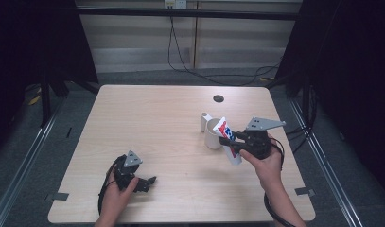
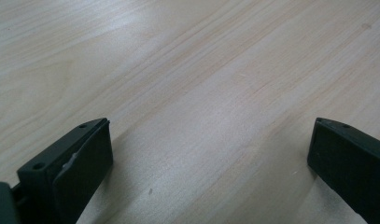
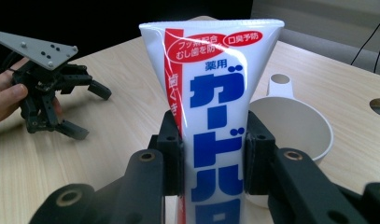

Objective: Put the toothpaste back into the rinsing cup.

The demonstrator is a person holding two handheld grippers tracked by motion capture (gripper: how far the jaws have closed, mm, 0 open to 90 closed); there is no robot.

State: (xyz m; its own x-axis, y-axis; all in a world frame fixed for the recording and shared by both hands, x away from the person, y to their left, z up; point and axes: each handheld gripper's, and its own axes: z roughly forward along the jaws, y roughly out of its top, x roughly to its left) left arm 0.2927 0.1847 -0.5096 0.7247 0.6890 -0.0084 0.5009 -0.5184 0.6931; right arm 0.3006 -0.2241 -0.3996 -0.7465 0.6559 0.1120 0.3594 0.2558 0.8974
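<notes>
My right gripper (image 1: 228, 142) is shut on a white toothpaste tube (image 1: 226, 135) with blue and red lettering, held at the table's right side. In the right gripper view the tube (image 3: 215, 93) stands upright between the two black pads, its flat crimped end on top. A white cup (image 1: 211, 135) with a handle sits on the table just left of the tube, and its rim (image 3: 295, 126) lies right behind the tube in the right gripper view. My left gripper (image 1: 149, 184) rests open near the front left, with bare wood between its jaws (image 2: 211, 154).
The light wooden table (image 1: 157, 118) has a round cable hole (image 1: 218, 98) near its far edge, behind the cup. Black cables trail across the floor beyond the table. The left gripper (image 3: 90, 111) also appears far off in the right gripper view.
</notes>
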